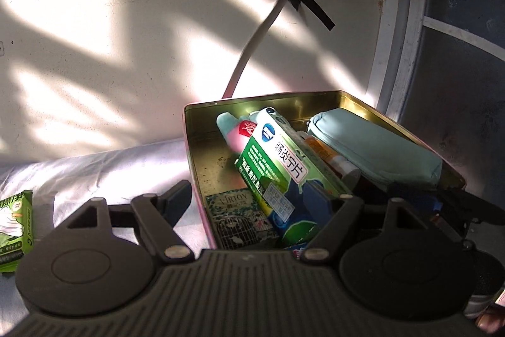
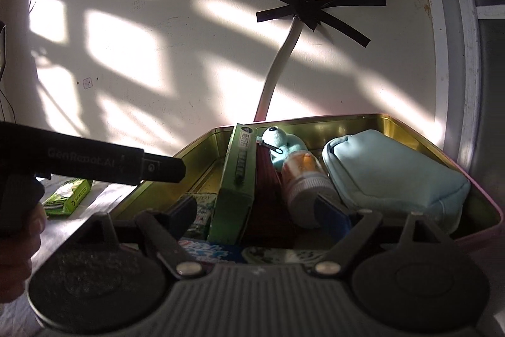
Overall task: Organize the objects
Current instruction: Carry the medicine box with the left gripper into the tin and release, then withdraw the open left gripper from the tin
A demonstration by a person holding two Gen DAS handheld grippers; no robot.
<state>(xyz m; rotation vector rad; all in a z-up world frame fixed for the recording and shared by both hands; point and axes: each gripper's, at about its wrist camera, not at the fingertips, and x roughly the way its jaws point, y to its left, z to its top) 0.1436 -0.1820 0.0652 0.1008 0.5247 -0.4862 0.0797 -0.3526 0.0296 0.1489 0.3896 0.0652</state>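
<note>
At far left we see a green packet [image 1: 15, 229] on the white cloth [image 1: 110, 172]; to its right sits the gold tin [image 1: 202, 147] holding the green medicine box [image 1: 284, 166] and teal pouch [image 1: 378, 147], against a sunlit wall [image 1: 126, 37]. Our left gripper [image 1: 249, 199] and right gripper [image 2: 255, 210] gape wide, empty.

tin [image 1: 195, 147]: pouch [image 1: 375, 153] right, medicine box [image 1: 277, 166] centre, plush [image 1: 233, 131] behind, small box [image 1: 240, 220] front-left | packet [image 1: 15, 229] on table, left of tin
</note>
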